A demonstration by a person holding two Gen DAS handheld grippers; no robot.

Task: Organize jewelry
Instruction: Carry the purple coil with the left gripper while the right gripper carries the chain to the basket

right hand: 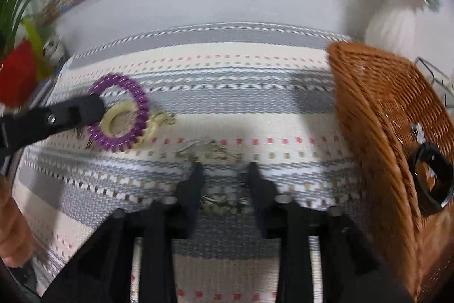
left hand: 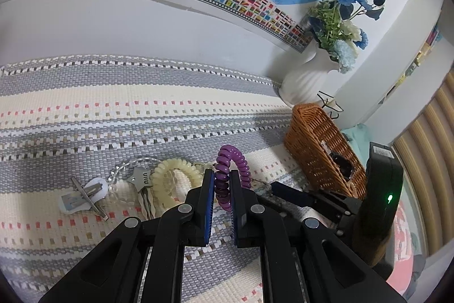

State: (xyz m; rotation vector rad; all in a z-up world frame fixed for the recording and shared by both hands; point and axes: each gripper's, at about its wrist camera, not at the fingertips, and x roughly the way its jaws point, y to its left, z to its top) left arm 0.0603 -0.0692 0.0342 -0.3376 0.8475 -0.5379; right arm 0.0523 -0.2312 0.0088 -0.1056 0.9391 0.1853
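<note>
My left gripper is shut on a purple spiral bracelet, which stands up off the striped woven cloth. To its left lie a cream spiral bracelet, a clear bead bracelet, a star hairpin and a metal clip on a card. My right gripper hangs open low over the cloth. A thin pale chain lies in front of and between its fingers, untouched by the pads. In the blurred right wrist view, the left gripper holds the purple bracelet.
A brown wicker basket sits at the right of the cloth, with a dark ring-shaped piece inside. A white vase of blue flowers stands behind it against the wall. A hand shows at the left edge.
</note>
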